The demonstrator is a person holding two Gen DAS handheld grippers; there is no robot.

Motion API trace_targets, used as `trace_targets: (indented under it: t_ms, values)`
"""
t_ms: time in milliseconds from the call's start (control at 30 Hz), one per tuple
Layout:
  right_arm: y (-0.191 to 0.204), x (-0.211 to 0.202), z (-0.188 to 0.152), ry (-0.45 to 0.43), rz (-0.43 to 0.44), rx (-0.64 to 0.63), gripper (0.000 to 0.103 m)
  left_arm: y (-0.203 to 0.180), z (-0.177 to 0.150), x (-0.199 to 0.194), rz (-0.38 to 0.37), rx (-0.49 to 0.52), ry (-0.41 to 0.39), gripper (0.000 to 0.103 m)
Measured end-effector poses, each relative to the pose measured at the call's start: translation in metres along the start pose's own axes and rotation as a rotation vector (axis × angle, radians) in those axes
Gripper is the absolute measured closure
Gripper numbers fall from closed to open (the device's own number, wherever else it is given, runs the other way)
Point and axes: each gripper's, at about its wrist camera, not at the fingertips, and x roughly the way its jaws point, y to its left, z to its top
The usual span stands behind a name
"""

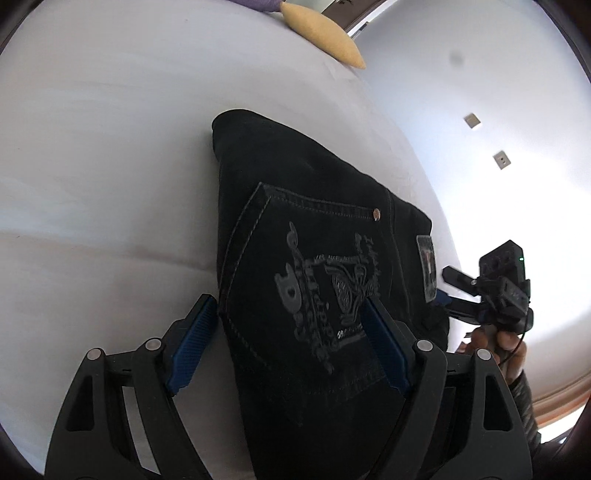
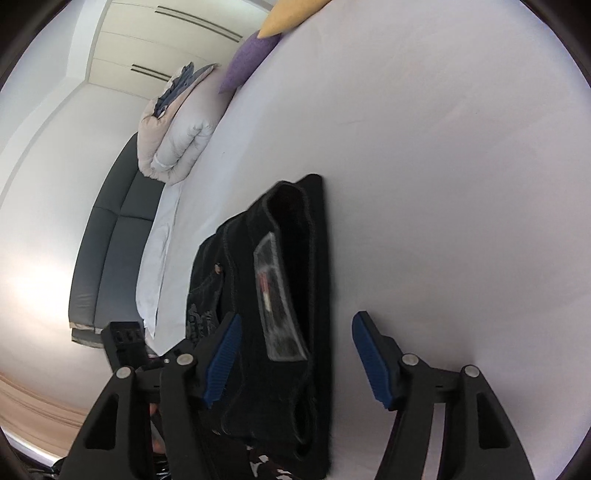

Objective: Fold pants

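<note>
White bed sheet (image 1: pixel 110 166) fills both views, yellow pillow (image 1: pixel 325 33) and purple pillow (image 2: pixel 247 59) at far edge. Black pants (image 1: pixel 314 240) lie folded in compact stack mid-bed, back pocket print up, waistband label showing. Left gripper (image 1: pixel 291 332) straddles stack's near end, jaws wide, nothing pinched. Right gripper (image 2: pixel 295 358) hangs over waistband side, jaws apart, empty. Looks like release after final fold; pants resting flat unaided.
</note>
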Motion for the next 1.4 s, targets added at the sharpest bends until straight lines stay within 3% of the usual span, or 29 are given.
trace_targets:
  t_ms: [167,233,267,367,600,833,1067,1200,1400]
  values:
    - [0.004,0.026,0.01,0.051,-0.014,0.005,0.056,-0.007,0.014,0.014,0.016,0.076,0.096,0.025]
    - [0.004,0.031,0.011,0.055,-0.029,0.011,0.066,-0.007,0.018,0.015,0.028,0.088,0.105,0.043]
    - [0.004,0.033,0.011,0.056,-0.035,0.009,0.07,-0.006,0.02,0.016,0.034,0.085,0.108,0.047]
    - [0.008,0.034,0.009,0.046,-0.059,-0.034,0.076,0.001,0.022,0.012,0.023,0.061,0.093,0.068]
    - [0.047,0.022,0.001,-0.032,-0.131,-0.234,0.084,-0.006,0.024,-0.003,0.032,0.063,0.051,0.081]
    - [0.079,-0.008,0.015,-0.106,-0.103,-0.334,0.085,-0.031,0.031,-0.045,0.026,0.126,-0.042,0.083]
    - [0.077,-0.035,0.079,-0.161,-0.096,-0.332,0.085,-0.047,0.051,-0.067,0.021,0.211,-0.082,0.083]
    - [0.049,-0.032,0.115,-0.164,-0.116,-0.276,0.085,-0.038,0.052,-0.051,0.025,0.224,-0.05,0.083]
    - [-0.006,-0.003,0.144,-0.123,-0.15,-0.166,0.085,-0.009,0.039,0.006,0.076,0.206,0.032,0.083]
